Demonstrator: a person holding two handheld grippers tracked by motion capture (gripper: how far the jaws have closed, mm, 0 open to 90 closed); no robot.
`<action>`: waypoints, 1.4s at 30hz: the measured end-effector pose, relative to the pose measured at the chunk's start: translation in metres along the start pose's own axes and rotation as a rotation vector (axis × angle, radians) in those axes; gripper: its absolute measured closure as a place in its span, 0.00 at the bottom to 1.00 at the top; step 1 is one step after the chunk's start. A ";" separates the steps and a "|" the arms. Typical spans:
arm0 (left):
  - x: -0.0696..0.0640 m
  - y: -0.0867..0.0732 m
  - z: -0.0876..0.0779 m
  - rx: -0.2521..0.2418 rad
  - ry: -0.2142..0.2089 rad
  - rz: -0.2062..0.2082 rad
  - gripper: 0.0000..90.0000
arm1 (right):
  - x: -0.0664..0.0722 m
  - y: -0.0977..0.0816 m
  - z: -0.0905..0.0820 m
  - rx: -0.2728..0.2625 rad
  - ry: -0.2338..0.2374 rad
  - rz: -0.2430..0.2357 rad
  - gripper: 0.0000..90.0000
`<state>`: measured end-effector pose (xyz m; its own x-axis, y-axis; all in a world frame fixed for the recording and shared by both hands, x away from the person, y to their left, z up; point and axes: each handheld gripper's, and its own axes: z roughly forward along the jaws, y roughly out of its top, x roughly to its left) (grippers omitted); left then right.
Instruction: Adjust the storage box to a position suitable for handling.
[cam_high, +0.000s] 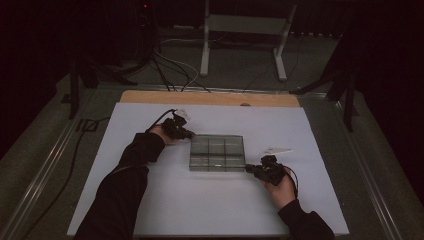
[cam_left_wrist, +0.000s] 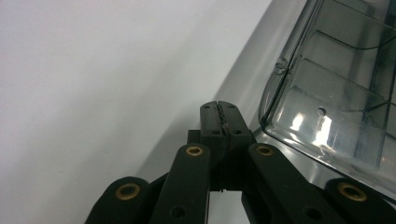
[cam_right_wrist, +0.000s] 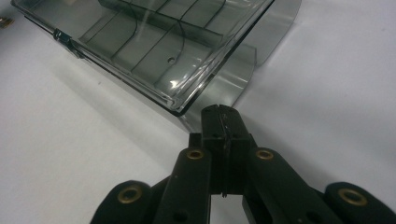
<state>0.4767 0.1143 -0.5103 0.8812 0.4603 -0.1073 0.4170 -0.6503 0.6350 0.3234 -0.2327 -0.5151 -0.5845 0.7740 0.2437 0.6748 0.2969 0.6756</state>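
The clear compartment box (cam_high: 217, 152) is flanked near the middle of the bench (cam_high: 150, 200) by the left gripper (cam_high: 190, 134) and right gripper (cam_high: 248, 169), both tongs closed and empty, probably so that it can be steadied at opposite corners.

A white sheet (cam_high: 210, 200) covers the surface, leaving a bare wooden strip (cam_high: 210, 98) along the far edge. Near the middle lies a clear compartment box (cam_high: 217, 152) (smoky, divided into cells), and a small pale piece (cam_high: 278, 150) lies just right of it
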 end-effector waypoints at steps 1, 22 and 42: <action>-0.002 0.000 -0.001 -0.002 -0.005 0.008 1.00 | 0.001 -0.001 -0.001 0.001 0.004 0.000 1.00; -0.048 -0.028 -0.014 0.018 -0.067 0.030 1.00 | 0.034 -0.033 -0.023 0.040 0.072 -0.005 1.00; -0.090 -0.034 -0.023 0.025 -0.137 0.105 1.00 | 0.065 -0.064 -0.045 0.054 0.143 0.003 1.00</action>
<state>0.3783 0.1093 -0.5044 0.9415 0.3040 -0.1456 0.3252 -0.7057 0.6294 0.2219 -0.2267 -0.5111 -0.6384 0.6882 0.3447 0.6974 0.3277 0.6374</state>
